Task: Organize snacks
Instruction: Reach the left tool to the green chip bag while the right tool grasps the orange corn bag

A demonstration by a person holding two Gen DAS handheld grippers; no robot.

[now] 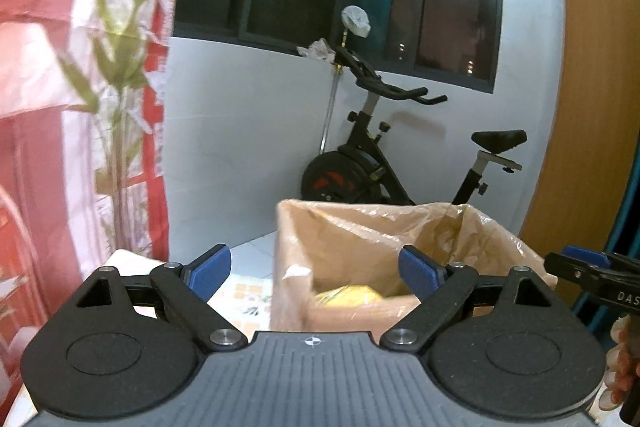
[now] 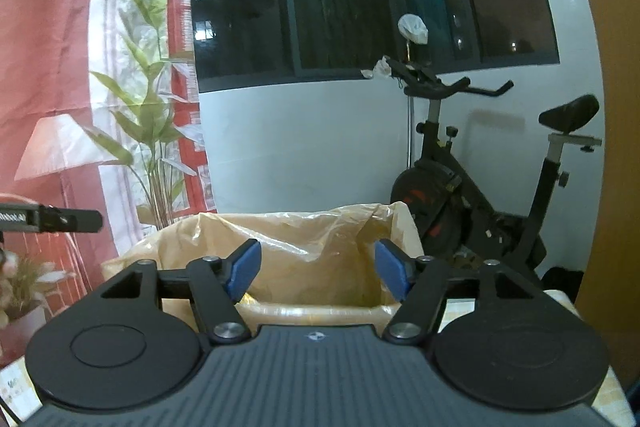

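A cardboard box [image 1: 360, 239] lined with clear plastic stands on the table just ahead of both grippers; it also shows in the right wrist view [image 2: 312, 259]. A yellow snack packet [image 1: 348, 297] lies inside it, near the front wall. My left gripper [image 1: 316, 269] is open and empty, raised in front of the box's near wall. My right gripper [image 2: 318, 269] is open and empty, just before the box's near rim. The right gripper's fingers [image 1: 592, 269] show at the right edge of the left wrist view, and the left gripper's finger [image 2: 52, 221] at the left edge of the right wrist view.
The table has a patterned cloth [image 1: 248, 295]. An exercise bike [image 1: 384, 163] stands behind the box against the white wall, under a dark window. A red curtain with a leafy plant [image 2: 152, 131] hangs at the left. A wooden panel [image 1: 592, 107] is at the right.
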